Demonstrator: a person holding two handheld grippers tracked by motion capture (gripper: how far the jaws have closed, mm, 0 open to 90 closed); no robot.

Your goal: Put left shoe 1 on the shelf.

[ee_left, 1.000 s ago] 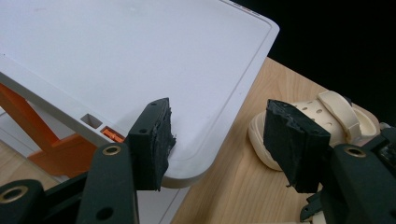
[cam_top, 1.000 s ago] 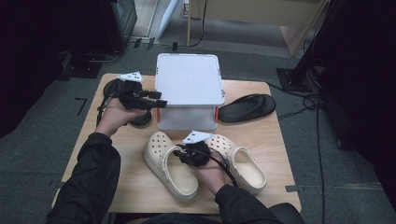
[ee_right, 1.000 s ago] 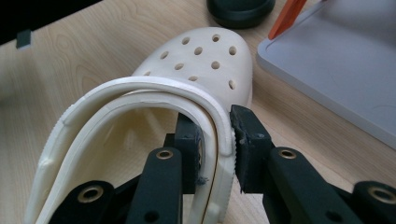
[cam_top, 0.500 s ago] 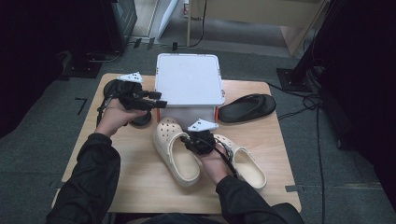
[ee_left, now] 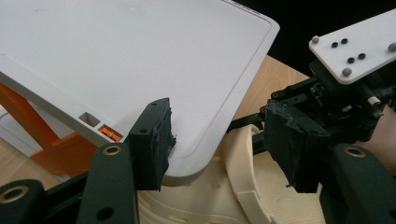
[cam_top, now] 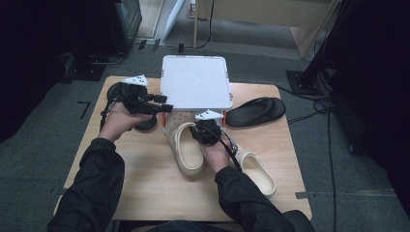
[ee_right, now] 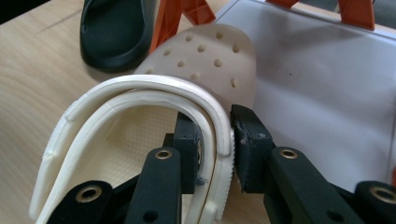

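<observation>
A white storage box with orange latches stands at the table's back. My left gripper is open at its front left corner, and the raised lid's corner lies against one pad. My right gripper is shut on the side rim and strap of a cream clog. Its jaws have just been opening a little, with the rim still between the pads. The clog's holed toe pokes under the lid at the box's front.
A second cream clog lies to the right of my right hand. One black slipper rests right of the box. Another dark slipper sits partly behind my left hand. Bare wood spans the table's front.
My right gripper has carried the cream clog left and toward the box, so its toe now reaches the box front under the lid. The left gripper has stayed put.
</observation>
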